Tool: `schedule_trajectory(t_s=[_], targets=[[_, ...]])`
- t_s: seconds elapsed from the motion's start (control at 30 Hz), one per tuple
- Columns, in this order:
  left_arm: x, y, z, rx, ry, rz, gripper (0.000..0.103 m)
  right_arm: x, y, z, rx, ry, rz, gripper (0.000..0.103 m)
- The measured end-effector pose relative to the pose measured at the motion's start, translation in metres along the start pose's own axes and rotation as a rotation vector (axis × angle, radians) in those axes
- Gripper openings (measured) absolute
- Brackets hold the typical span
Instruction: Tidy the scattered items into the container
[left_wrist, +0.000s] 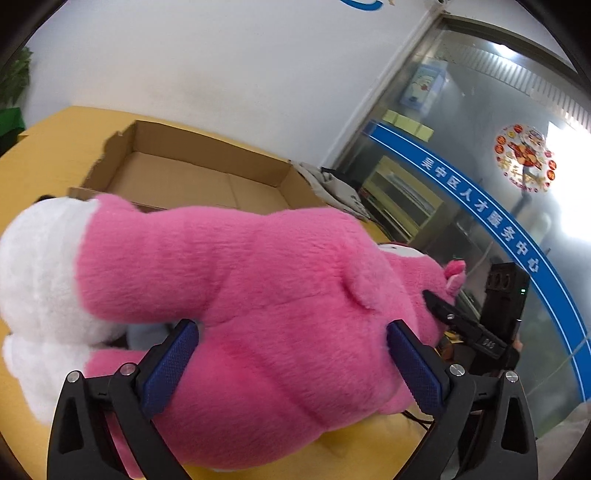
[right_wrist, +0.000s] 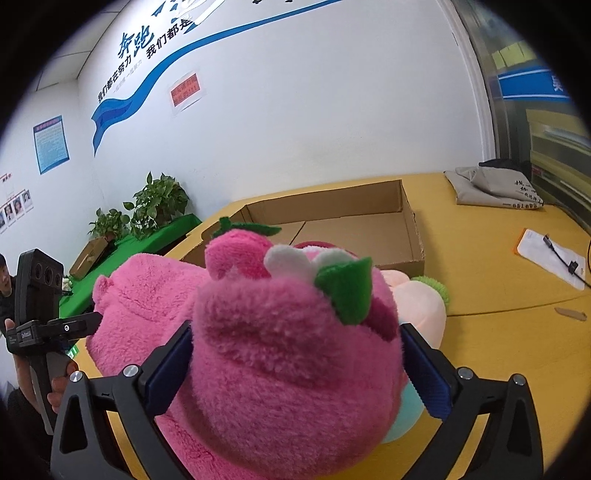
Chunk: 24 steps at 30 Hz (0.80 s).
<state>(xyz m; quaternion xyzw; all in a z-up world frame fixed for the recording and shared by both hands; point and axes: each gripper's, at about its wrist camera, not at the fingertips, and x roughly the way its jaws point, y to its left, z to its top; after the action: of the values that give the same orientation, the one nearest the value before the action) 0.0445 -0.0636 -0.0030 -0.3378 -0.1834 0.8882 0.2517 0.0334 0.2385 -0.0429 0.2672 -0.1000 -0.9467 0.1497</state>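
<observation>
Left wrist view, left claw (left_wrist: 291, 354) and right claw (right_wrist: 295, 362) both clamping pink plush toy (left_wrist: 240, 280), cardboard box (left_wrist: 192, 177) beyond

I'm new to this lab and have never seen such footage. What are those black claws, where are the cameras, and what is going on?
There is no robot: a person holds one two-finger gripper in each hand, and each carries a fisheye camera looking along its fingers. In the left wrist view, the left gripper squeezes the body of a big pink plush. In the right wrist view, the right gripper squeezes its head. Behind it on the yellow table sits an open cardboard box, which looks empty. A peach plush lies beside the pink one.
</observation>
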Motion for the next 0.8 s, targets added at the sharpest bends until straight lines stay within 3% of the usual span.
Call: schedule_trajectory(t_s=[0.07,0.23,0.47,0.8], targets=[[0.005,-0.005,-0.002,0.034,0.009,0.032,0.099,0.003,0.008,-0.006,-0.037,0.017,-0.015,0.102],[-0.006,-0.003,0.001,0.012,-0.015,0.0,0.074,-0.005,0.022,-0.017,-0.072,-0.026,-0.067,0.084],[-0.015,-0.013,-0.001,0.032,-0.036,0.006,0.069,-0.02,0.026,-0.018,-0.044,-0.074,-0.064,0.072],[-0.047,-0.02,-0.004,0.037,-0.097,-0.036,0.068,-0.052,0.052,-0.015,-0.068,-0.174,-0.05,0.07]])
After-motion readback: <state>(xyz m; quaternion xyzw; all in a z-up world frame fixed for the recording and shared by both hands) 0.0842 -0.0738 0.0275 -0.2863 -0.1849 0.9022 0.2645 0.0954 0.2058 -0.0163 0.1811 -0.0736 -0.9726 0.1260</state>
